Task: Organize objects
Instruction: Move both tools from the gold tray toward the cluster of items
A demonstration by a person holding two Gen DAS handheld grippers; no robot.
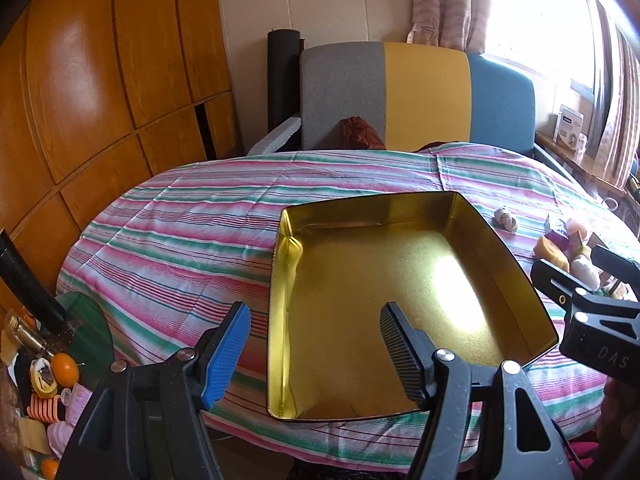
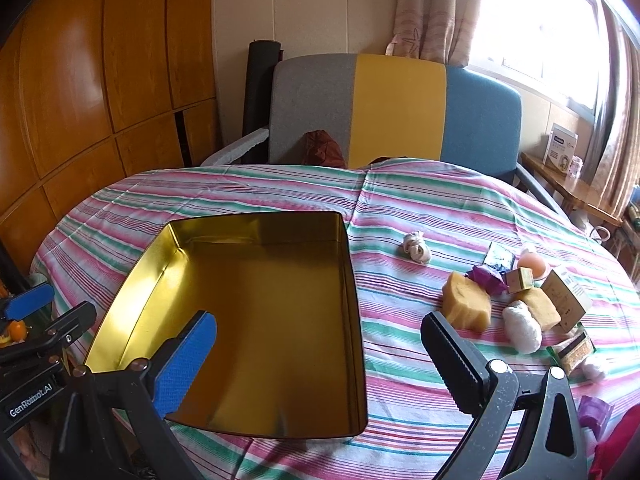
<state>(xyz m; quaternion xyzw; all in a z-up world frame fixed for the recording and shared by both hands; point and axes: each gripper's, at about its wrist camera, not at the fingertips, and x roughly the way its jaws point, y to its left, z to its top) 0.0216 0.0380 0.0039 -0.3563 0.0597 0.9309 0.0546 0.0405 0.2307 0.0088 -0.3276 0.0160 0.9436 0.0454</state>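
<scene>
Both tongs (image 1: 316, 354) (image 2: 320, 360) gape empty over the tin (image 2: 256, 280); only the right view shows the sponges (image 2: 470, 304) whole.

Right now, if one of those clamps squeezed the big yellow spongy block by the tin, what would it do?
The yellow sponge block looks porous, so it would probably squash and feel light. Its broad flat base on the striped cloth suggests it would slide rather than roll. The rough surface should grip well in the open right gripper.
</scene>
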